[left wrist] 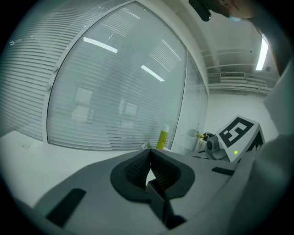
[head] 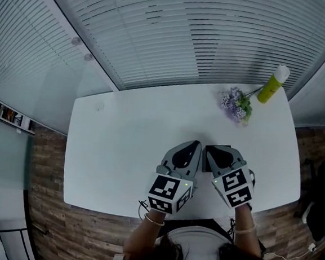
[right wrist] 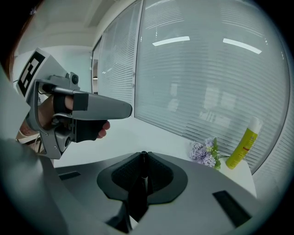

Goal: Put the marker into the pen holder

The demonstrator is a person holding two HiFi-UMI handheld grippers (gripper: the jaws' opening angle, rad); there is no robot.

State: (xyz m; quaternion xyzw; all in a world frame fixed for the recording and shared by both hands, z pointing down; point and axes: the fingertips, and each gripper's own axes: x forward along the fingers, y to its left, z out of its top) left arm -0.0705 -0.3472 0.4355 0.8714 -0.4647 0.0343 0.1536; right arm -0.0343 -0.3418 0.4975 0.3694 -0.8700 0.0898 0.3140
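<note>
Marker, a thin dark stick-shaped pen (right wrist: 143, 170): found upright between the ribbed black pads of the right gripper (right wrist: 144, 155), whose jaws are closed narrowly on it; only its upper end shows past the pads. Left gripper (left wrist: 149, 153): pads meeting at the tips, nothing identifiable clamped; a dark angular shape shows in the gap beneath them and cannot be identified. Both grippers sit side by side near the front edge of the white rectangular table (head: 123, 129), noses almost touching. At the right gripper's nose the head view shows a dark square-edged object (head: 223, 148), judged to be the pen holder, though most of it is covered. Further back, well apart from the work: a small bunch of pale purple artificial flowers (head: 236, 103) and, just beyond it, a yellow-green cylindrical bottle with a white cap (head: 273, 84) at the far right corner. White slatted blinds (head: 188, 32) close off the rear. Assessment: insertion not yet made. Hazards noted: the grip is on a slender round body, so the marker may pivot or slide in the pads if its lower end meets the holder's rim; the opening is largely masked by the gripper, so alignment would be near-blind; the close-set grippers may knock each other and shove the holder.
</note>
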